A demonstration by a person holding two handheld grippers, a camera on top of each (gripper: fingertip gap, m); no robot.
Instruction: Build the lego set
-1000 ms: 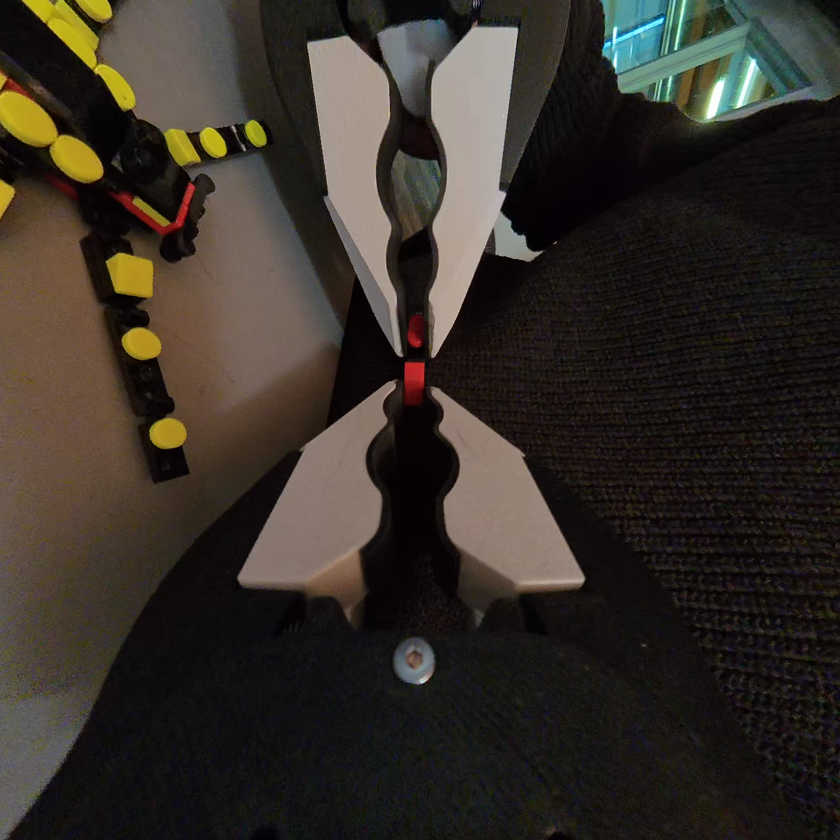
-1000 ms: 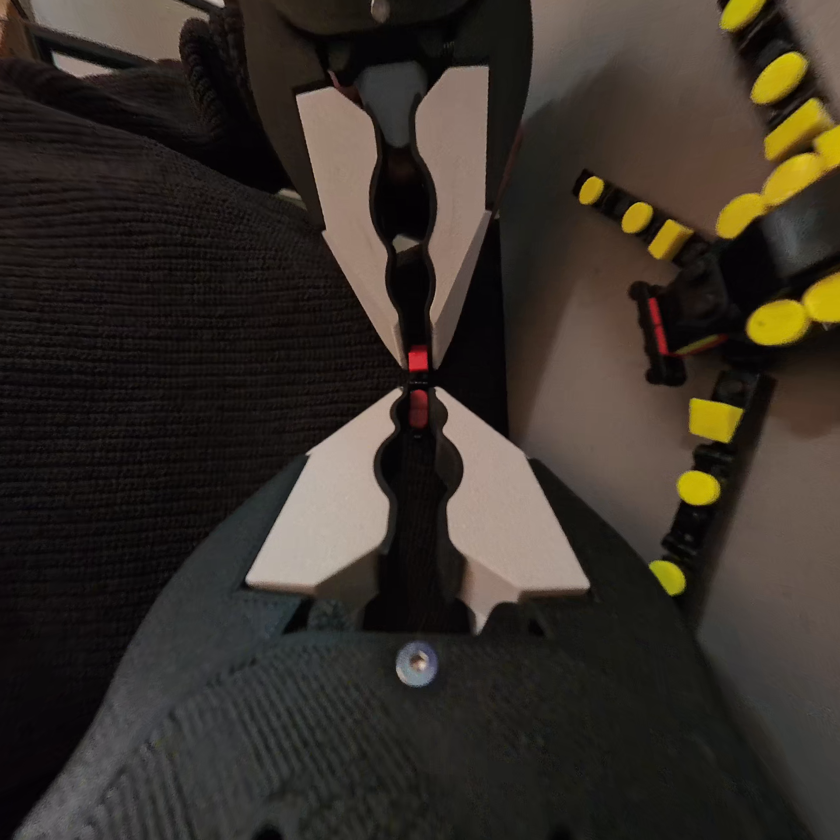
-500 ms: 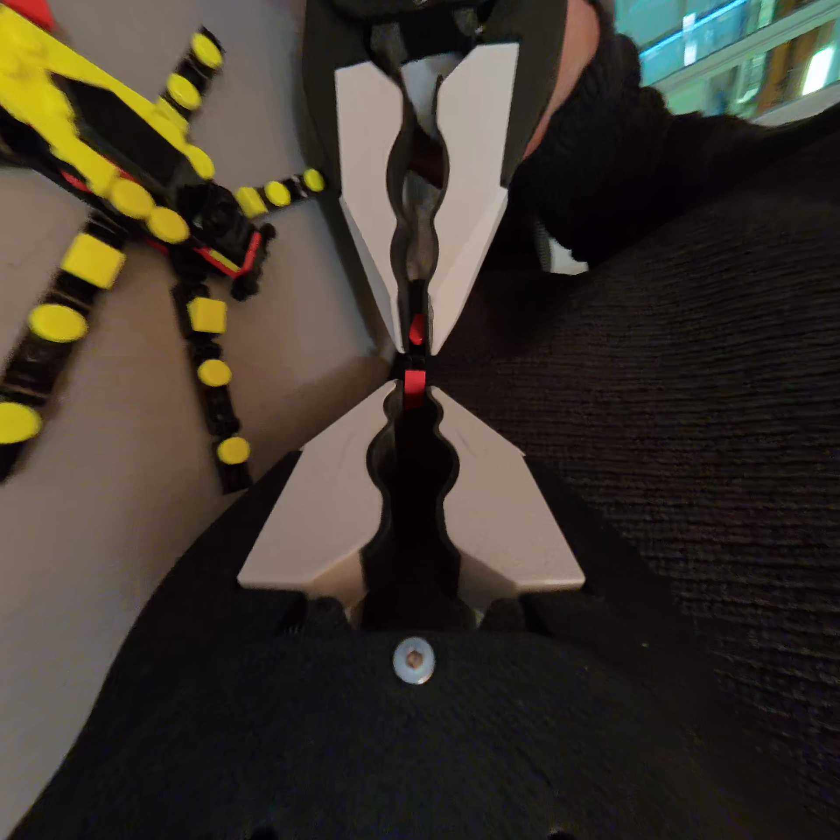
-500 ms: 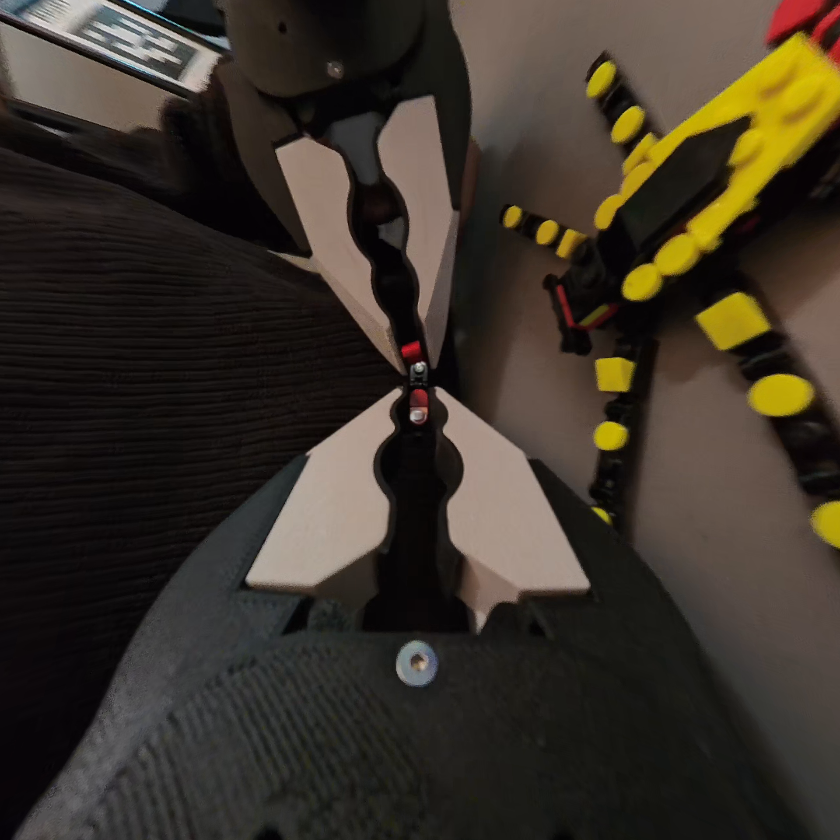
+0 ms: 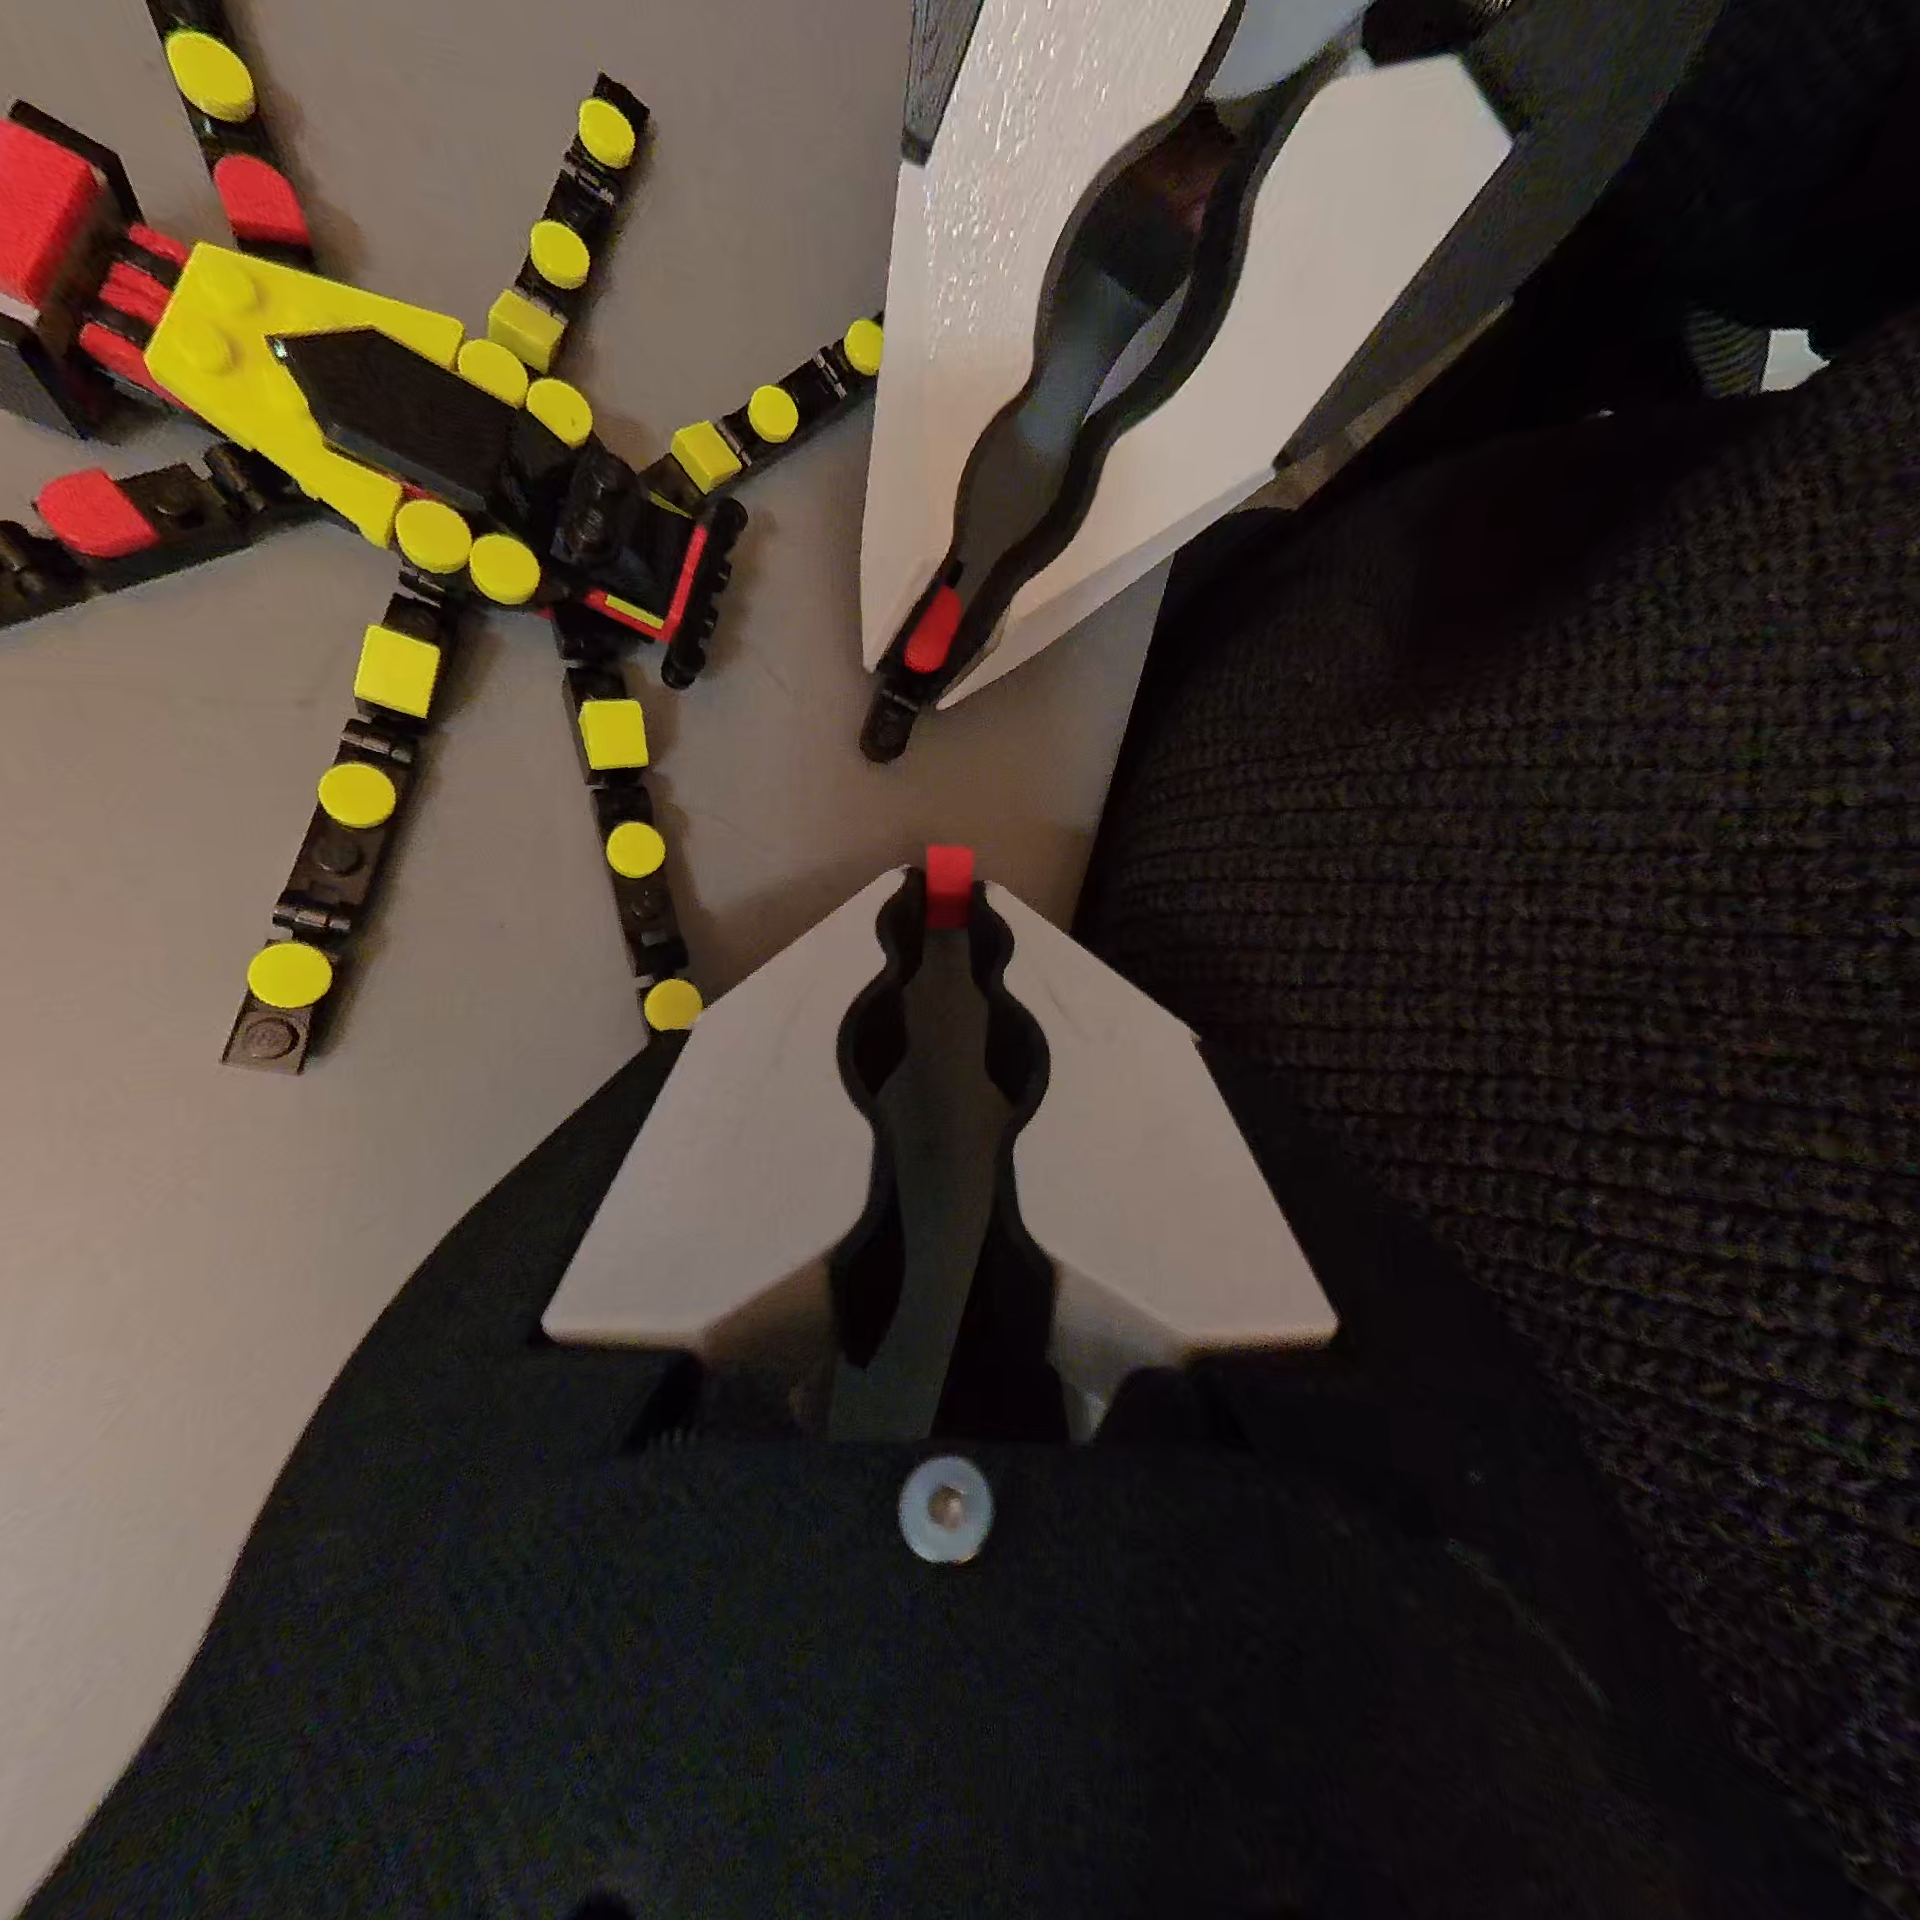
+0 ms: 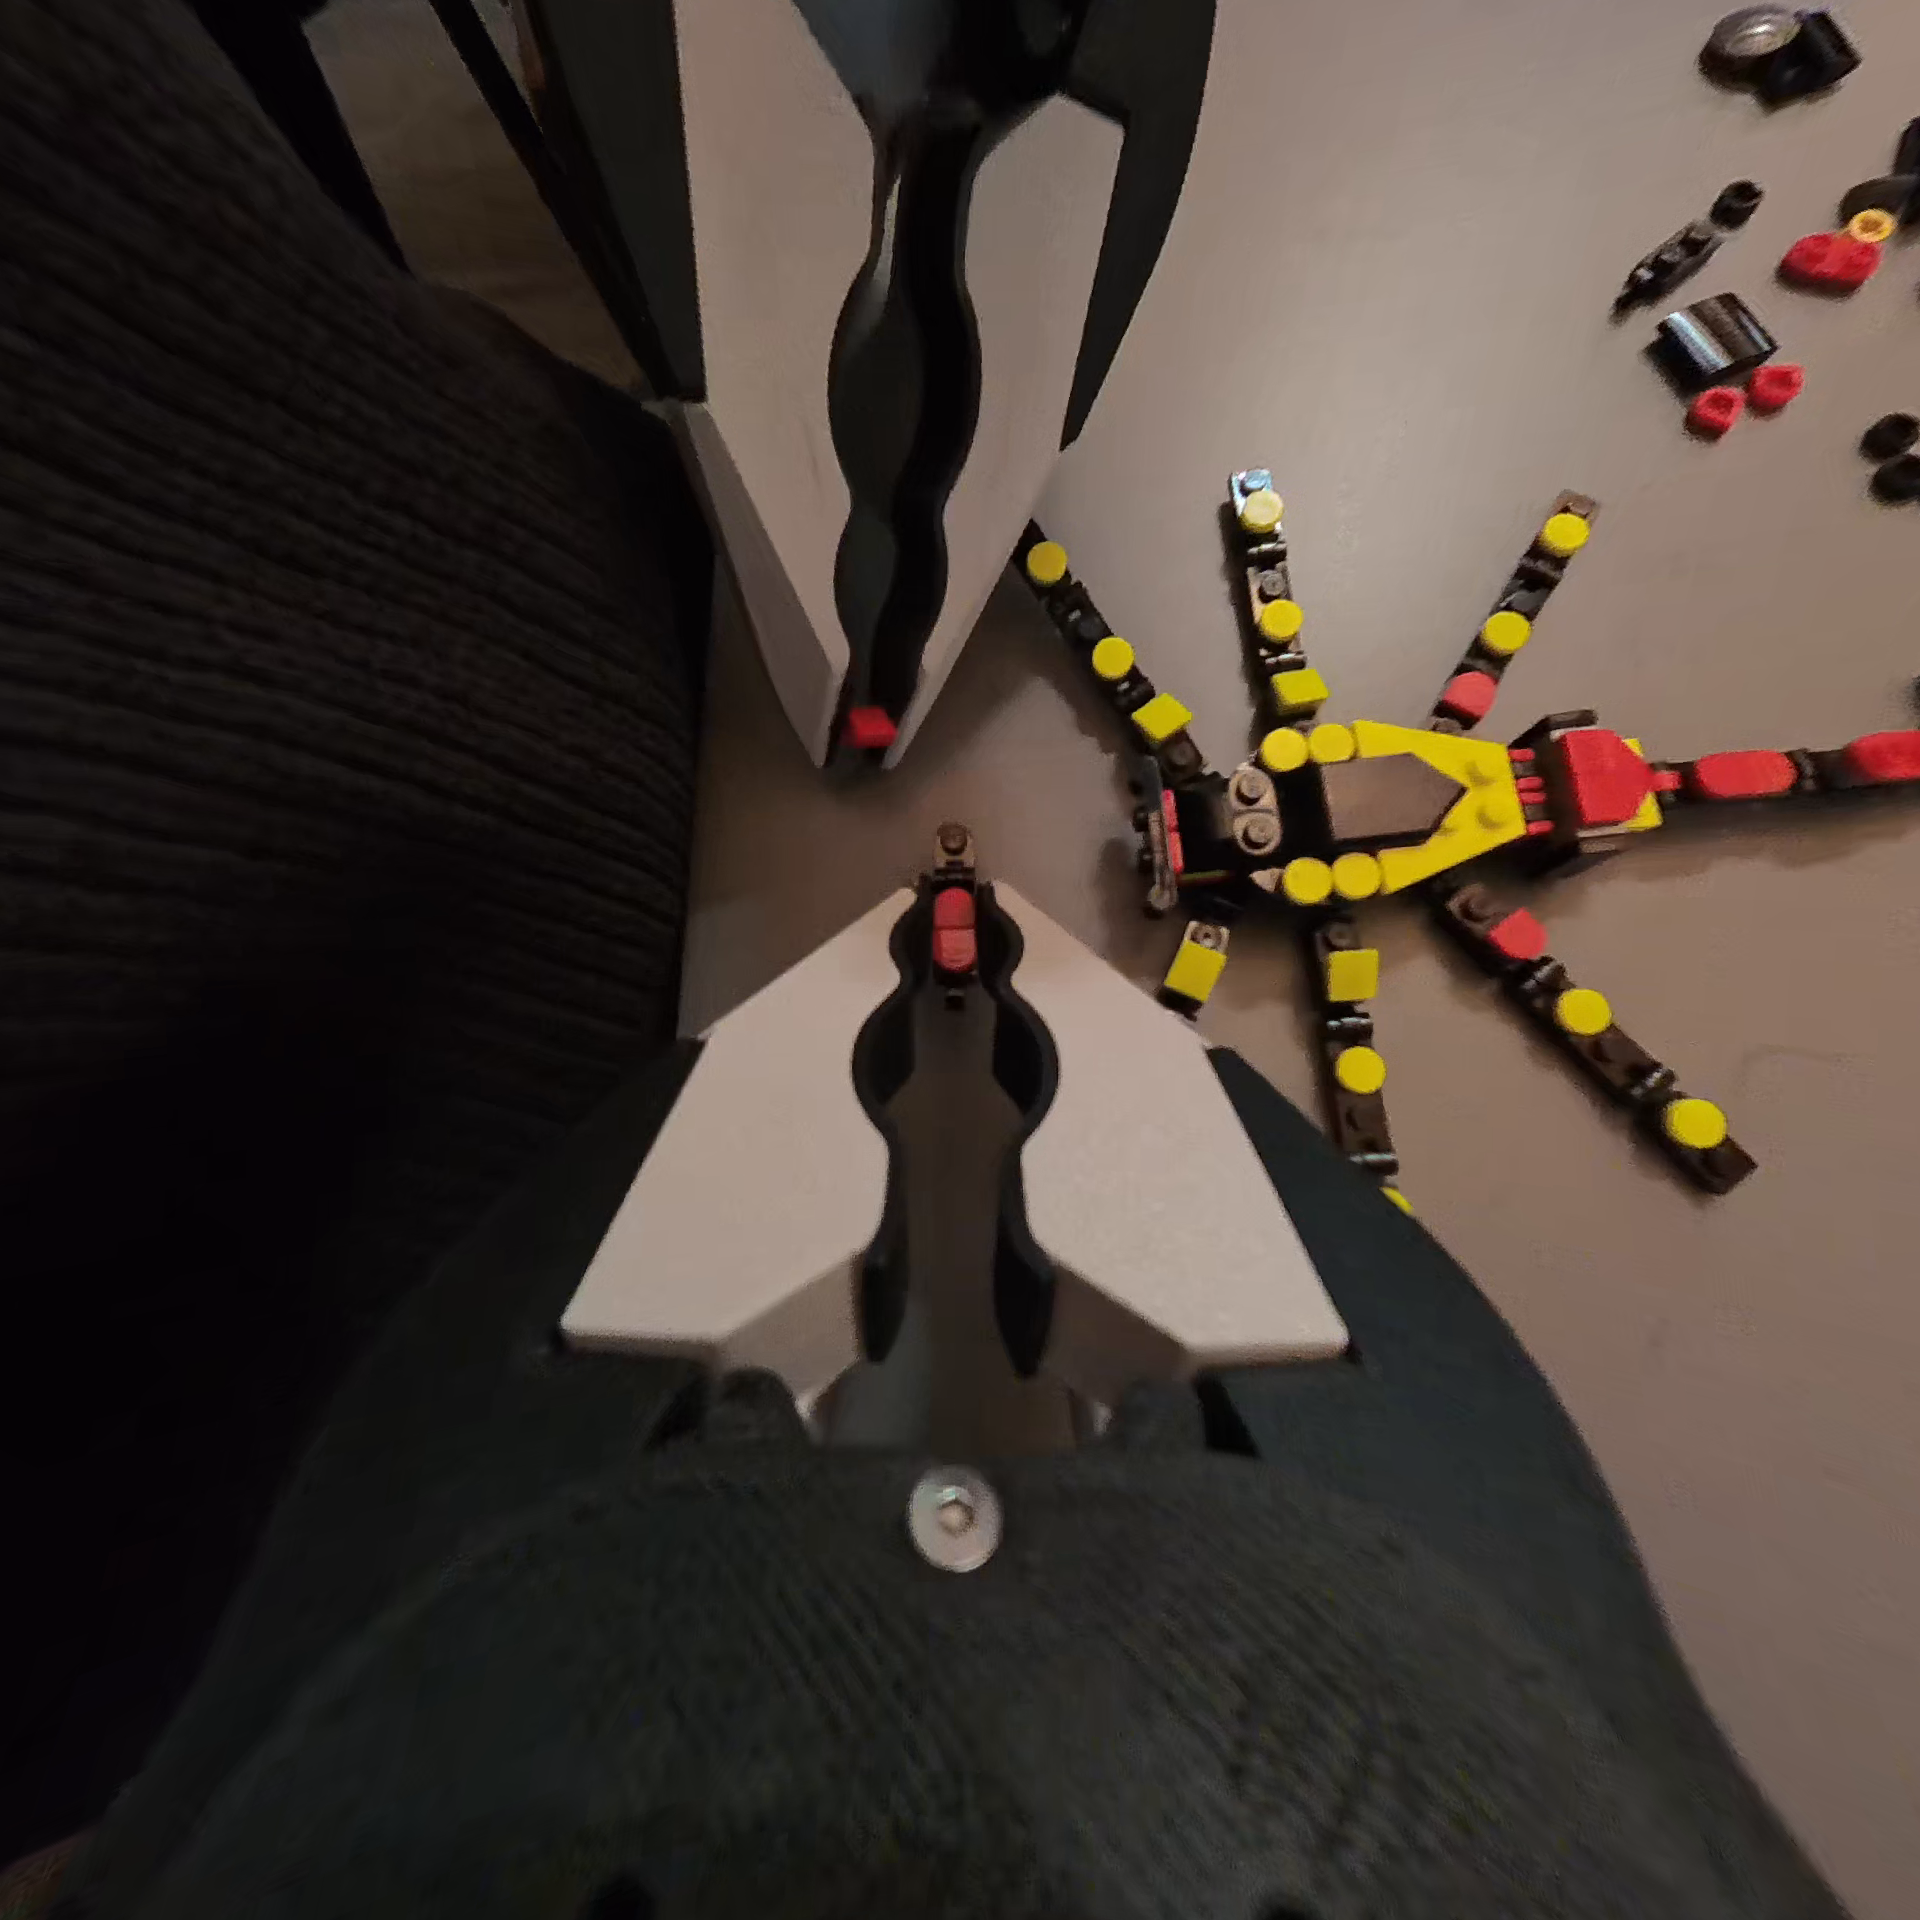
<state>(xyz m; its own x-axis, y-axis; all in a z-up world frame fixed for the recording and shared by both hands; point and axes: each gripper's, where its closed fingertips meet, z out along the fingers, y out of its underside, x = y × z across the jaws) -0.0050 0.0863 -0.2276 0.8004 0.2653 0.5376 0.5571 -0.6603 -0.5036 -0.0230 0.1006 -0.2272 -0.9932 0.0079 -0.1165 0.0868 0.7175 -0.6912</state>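
Left wrist view takes in a grey table (image 5: 156,1195) on its left half and a dark knitted garment (image 5: 1507,935) on its right half. On the table, at ten o'clock from the picture's middle, lies the lego model (image 5: 416,436): a flat spider shape with a yellow and black body, a red block at its far end, and black legs dotted with yellow round and square tiles, all legs resting on the table. The right wrist view shows the same model (image 6: 1392,800) at three o'clock, with a scatter of loose pieces (image 6: 1745,343), black and red, well apart from it at one o'clock.

The left tool (image 5: 948,883), at the middle of its own view, is clenched on a small red piece (image 5: 950,878) that sticks out just past its tips. The right tool (image 5: 920,675) comes in from twelve o'clock, pointing toward it, tips near but apart. It is clenched too, gripping a red and black piece (image 5: 914,665) whose black end pokes out beyond the tips.

In the right wrist view the right tool (image 6: 953,904) holds that red and black piece (image 6: 953,925) between its tips, with the left tool (image 6: 868,743) hanging at twelve o'clock, its red piece (image 6: 868,727) showing at the point. Both tools sit over the table edge, beside the garment (image 6: 312,623).
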